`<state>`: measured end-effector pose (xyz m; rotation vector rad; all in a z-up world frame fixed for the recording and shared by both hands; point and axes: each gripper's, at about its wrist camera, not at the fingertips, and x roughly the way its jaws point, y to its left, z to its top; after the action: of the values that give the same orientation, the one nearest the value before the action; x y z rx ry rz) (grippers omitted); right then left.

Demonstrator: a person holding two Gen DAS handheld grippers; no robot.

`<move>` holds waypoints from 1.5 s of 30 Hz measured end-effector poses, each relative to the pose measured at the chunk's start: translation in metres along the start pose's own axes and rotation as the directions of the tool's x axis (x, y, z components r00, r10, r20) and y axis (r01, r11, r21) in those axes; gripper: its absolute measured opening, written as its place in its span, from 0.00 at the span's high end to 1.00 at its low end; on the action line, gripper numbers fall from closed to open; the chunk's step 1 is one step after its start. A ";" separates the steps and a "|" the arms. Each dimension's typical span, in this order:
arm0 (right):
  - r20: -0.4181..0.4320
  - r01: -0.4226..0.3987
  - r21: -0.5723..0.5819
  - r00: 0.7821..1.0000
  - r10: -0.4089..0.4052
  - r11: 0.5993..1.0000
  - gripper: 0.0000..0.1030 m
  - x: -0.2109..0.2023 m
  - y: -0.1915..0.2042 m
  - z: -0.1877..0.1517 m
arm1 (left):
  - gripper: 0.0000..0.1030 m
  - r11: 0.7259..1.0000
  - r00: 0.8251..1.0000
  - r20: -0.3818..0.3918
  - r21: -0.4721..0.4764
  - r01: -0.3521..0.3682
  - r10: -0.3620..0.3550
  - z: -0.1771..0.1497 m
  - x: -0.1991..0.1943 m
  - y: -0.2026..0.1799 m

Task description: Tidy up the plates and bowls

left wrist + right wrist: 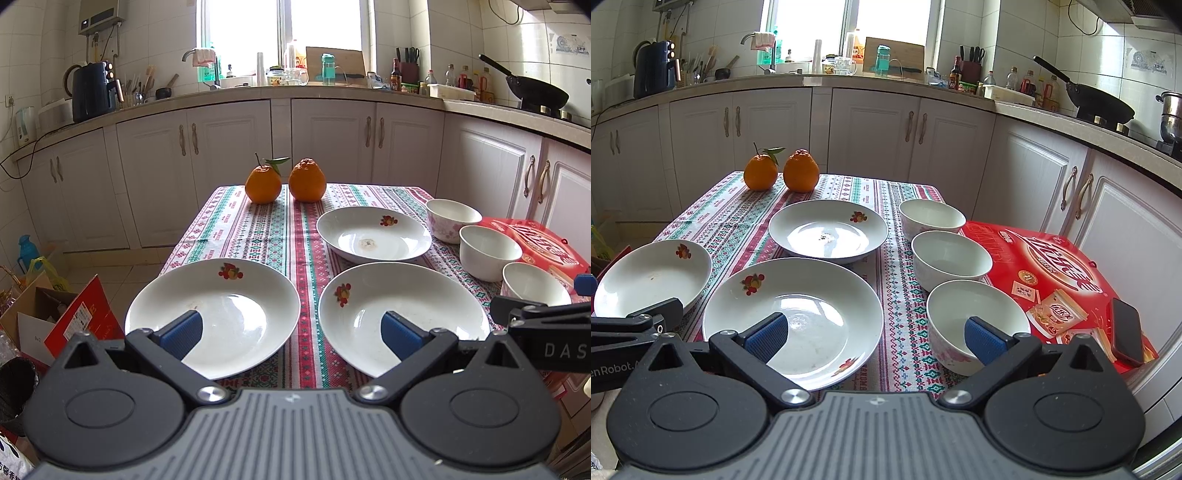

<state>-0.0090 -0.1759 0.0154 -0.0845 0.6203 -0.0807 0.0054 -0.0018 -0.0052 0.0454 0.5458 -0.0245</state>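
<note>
Progress: none | plates (792, 317) ×3, bowls (951, 258) ×3 unstacked | left gripper (291, 332), right gripper (873, 334) spread, empty | stacking all remains

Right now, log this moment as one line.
stage: start | left gripper: open | right gripper: open | plates: three, unstacked | bowls: three, unstacked

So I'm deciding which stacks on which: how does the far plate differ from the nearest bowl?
The far plate is wide and shallow; the nearest bowl is narrow and deep. The plate has a fruit motif on its inner rim and a dark speck at its centre; the bowl has pink flowers outside. Both are white, upright and empty.
</note>
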 end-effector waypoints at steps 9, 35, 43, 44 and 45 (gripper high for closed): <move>0.000 0.003 -0.005 1.000 -0.003 1.000 0.00 0.001 0.000 0.000 | 0.01 1.000 1.000 0.000 0.000 0.000 0.000 0.000 0.000 0.000; 0.042 -0.270 -0.174 0.959 0.281 0.947 0.00 0.037 0.020 0.070 | 0.01 0.998 0.999 -0.045 0.053 0.023 -0.021 -0.008 0.025 0.080; -0.020 -0.362 -0.213 0.930 0.366 0.907 0.00 0.065 0.051 0.086 | 0.01 0.994 0.983 -0.175 0.077 0.079 -0.064 -0.033 0.048 0.101; -0.032 -0.372 -0.215 0.927 0.374 0.903 0.00 0.069 0.054 0.085 | 0.01 0.993 0.980 -0.184 0.080 0.085 -0.070 -0.035 0.052 0.103; -0.043 -0.380 -0.217 0.924 0.380 0.899 0.00 0.073 0.058 0.085 | 0.01 0.993 0.979 -0.190 0.082 0.087 -0.070 -0.037 0.055 0.103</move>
<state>0.1026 -0.1211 0.0367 -0.1775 0.6345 0.3699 0.0373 0.1023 -0.0616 0.1146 0.7337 -0.1232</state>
